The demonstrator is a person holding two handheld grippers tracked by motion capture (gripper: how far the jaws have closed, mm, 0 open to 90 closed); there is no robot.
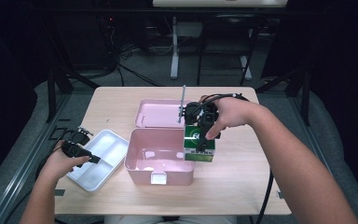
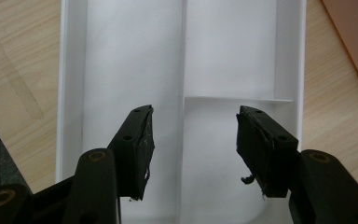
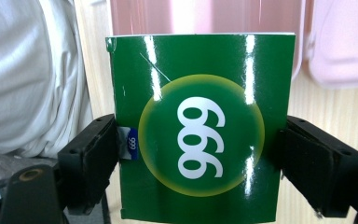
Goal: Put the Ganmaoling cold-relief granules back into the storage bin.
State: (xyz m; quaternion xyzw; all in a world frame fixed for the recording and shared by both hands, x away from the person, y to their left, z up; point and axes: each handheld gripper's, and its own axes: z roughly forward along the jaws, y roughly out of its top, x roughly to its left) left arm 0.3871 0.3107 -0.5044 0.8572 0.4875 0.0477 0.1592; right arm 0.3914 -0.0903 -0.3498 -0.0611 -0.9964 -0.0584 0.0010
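A green box [image 1: 199, 143] printed with "999" in a yellow circle [image 3: 200, 126] hangs over the right rim of an open pink box [image 1: 157, 156], whose lid [image 1: 157, 113] lies flat behind it. My right gripper [image 1: 204, 127] is shut on the green box, its jaws pressed to the two sides [image 3: 200, 154]. Over a white divided tray [image 1: 100, 158] at the table's left, my left gripper [image 1: 93, 159] stands open with nothing between its fingers [image 2: 193, 149]; the tray's bare compartments [image 2: 135, 60] lie below.
The wooden table [image 1: 242, 177] has free room right of the pink box and along the front. Black stands and cables flank the table, and a white desk frame [image 1: 175, 46] stands behind it. The person's light clothing [image 3: 32, 79] shows in the right gripper view.
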